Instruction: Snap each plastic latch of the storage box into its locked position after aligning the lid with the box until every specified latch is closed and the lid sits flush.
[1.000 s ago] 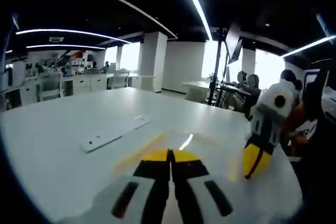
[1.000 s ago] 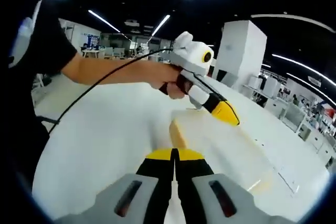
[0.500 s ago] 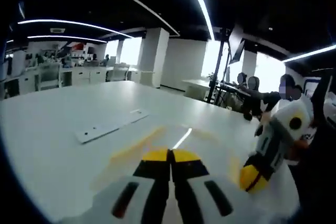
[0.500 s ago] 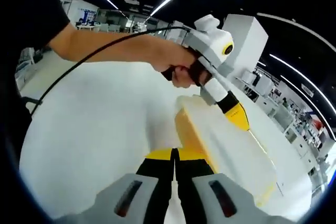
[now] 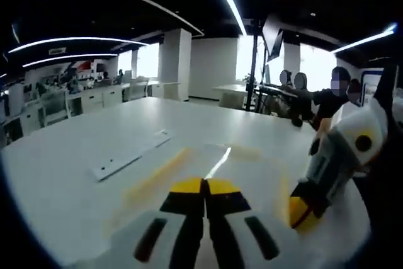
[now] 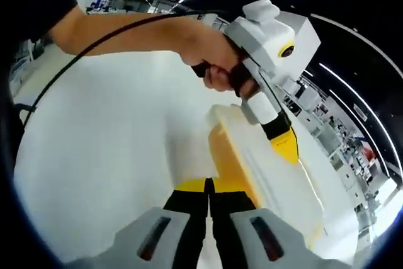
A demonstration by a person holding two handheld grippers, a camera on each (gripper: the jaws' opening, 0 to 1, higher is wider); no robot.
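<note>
White table, one storage box, two closed tongs.

My left gripper covers part of the storage box lid, and the box's far end blurs out. I cannot make out any latch on it. In the left gripper view the box is a pale blur. The people beyond it are too small to tell.
</note>
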